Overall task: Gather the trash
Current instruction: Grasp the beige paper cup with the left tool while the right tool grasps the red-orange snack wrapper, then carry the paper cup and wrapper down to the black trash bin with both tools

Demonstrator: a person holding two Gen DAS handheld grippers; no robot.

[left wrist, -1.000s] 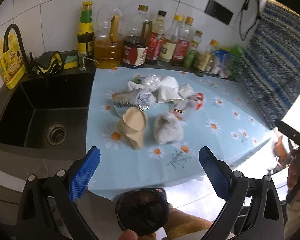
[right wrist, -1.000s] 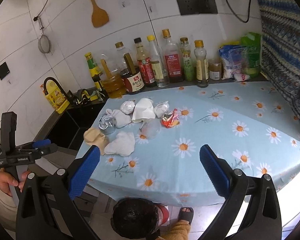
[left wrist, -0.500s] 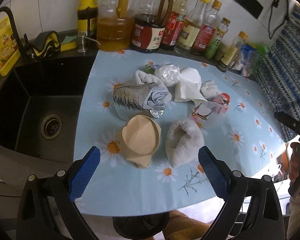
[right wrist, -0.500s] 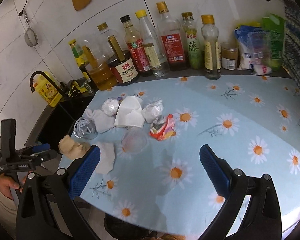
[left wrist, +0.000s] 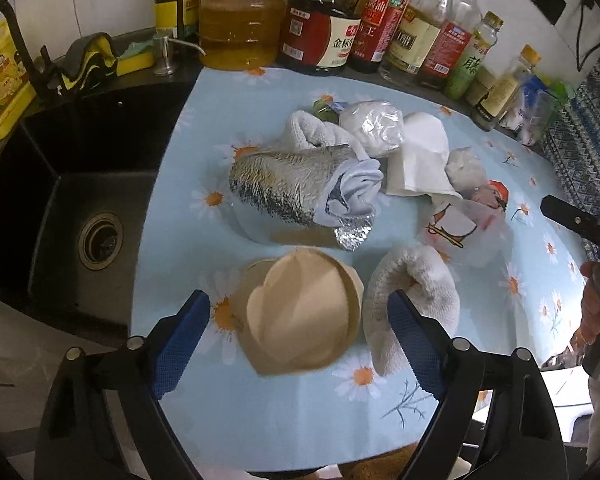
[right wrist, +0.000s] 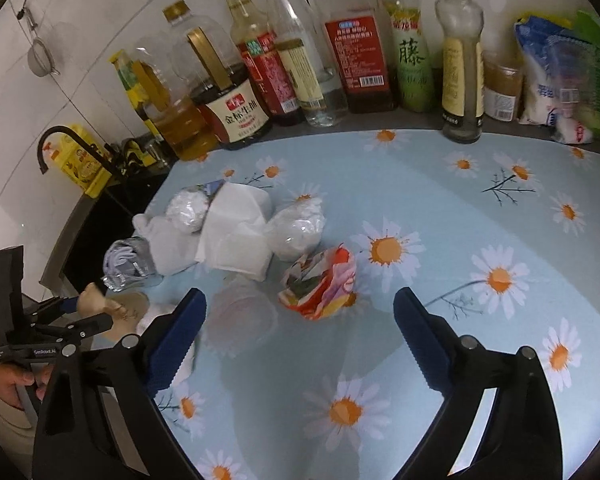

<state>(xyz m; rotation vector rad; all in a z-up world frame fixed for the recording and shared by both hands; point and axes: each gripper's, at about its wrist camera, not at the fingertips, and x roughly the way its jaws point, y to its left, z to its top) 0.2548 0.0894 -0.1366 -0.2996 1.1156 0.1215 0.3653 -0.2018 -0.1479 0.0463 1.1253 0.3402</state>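
Note:
A pile of trash lies on the daisy-print tablecloth (left wrist: 284,408). A tan crumpled paper wad (left wrist: 300,312) lies between the fingers of my left gripper (left wrist: 298,340), whose jaws are closing; the pads stand clear of it. Beside it is a white cloth wad (left wrist: 416,292); behind are a foil wrapper (left wrist: 288,188), white tissue (left wrist: 420,156) and a plastic-wrapped ball (left wrist: 374,128). My right gripper (right wrist: 298,340) is also closing, still open. Just ahead of its fingers lie a colourful crumpled wrapper (right wrist: 320,280) and a clear plastic cup (right wrist: 244,316), untouched.
Sauce and oil bottles (right wrist: 352,40) line the tiled wall at the back. A black sink (left wrist: 72,208) with a tap drops off left of the cloth. Food bags (right wrist: 556,76) stand at the back right. A person's hand (left wrist: 596,304) holds the right gripper.
Both grippers have come down and forward toward the trash pile, which now looks much larger. The tan wad now sits between the left fingers. Both pairs of jaws have narrowed a little.

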